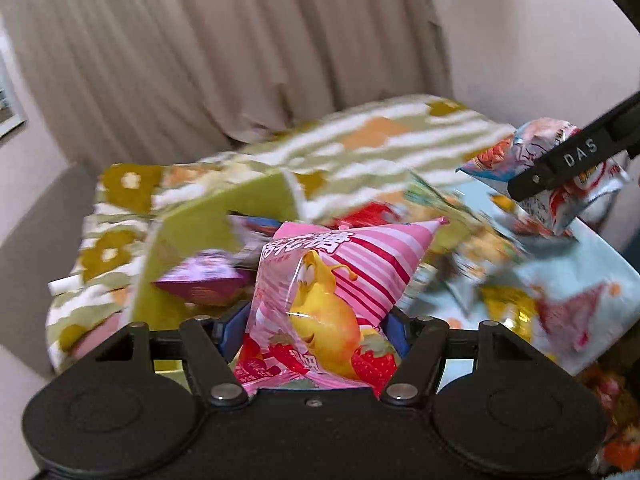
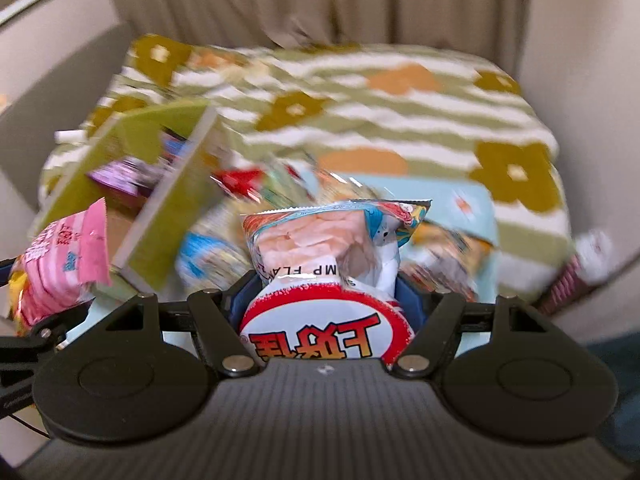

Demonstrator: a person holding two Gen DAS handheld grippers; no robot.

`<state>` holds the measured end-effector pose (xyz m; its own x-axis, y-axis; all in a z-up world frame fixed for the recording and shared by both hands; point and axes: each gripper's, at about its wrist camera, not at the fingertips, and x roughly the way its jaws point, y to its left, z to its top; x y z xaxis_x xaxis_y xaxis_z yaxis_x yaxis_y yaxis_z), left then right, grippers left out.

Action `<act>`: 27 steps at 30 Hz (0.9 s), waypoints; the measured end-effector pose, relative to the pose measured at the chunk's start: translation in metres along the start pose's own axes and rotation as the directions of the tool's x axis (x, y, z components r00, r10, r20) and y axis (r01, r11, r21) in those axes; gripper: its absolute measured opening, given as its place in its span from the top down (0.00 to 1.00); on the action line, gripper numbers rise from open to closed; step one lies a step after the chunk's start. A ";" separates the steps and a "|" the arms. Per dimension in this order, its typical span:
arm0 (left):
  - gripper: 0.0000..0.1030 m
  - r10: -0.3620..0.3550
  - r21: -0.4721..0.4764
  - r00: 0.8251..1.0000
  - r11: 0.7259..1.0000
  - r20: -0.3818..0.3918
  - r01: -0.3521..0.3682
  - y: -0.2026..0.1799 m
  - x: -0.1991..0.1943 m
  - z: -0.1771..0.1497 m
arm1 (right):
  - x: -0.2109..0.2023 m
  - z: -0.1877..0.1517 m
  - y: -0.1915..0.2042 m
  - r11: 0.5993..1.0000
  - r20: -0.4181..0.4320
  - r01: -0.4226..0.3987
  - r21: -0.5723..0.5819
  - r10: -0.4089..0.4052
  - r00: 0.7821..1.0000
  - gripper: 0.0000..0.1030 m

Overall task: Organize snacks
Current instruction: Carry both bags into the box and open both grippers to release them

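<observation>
My left gripper (image 1: pixel 316 332) is shut on a pink striped marshmallow bag (image 1: pixel 340 280) with a yellow cartoon figure, held above the table. That bag also shows at the left of the right wrist view (image 2: pixel 60 264). My right gripper (image 2: pixel 326 292) is shut on a shrimp-flavour chip bag (image 2: pixel 328 248), white and red with a blue corner; it also shows at the upper right of the left wrist view (image 1: pixel 560 168). A green box (image 1: pixel 208 240) stands open with a purple snack pack (image 1: pixel 200 280) inside; the box also shows in the right wrist view (image 2: pixel 168 200).
Several loose snack packs (image 1: pixel 500 272) lie on a light blue mat (image 1: pixel 600 264) beside the box. The table has a green, white and orange flowered cloth (image 2: pixel 400 112). A beige curtain (image 1: pixel 200 40) and walls stand behind.
</observation>
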<state>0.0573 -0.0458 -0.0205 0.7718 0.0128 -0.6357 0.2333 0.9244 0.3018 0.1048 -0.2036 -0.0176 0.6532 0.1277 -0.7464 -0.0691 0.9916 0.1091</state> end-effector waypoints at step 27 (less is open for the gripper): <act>0.00 -0.015 -0.080 0.980 0.997 -0.196 -0.001 0.160 0.165 -0.002 | 0.146 0.092 0.199 0.997 -0.077 -0.049 0.054 0.053 0.996 0.16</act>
<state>0.2207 0.1052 -0.0788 0.6372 0.0737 -0.7671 0.1841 0.9520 0.2444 0.2553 0.0108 -0.0446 0.5890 0.1811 -0.7876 -0.0599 0.9817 0.1809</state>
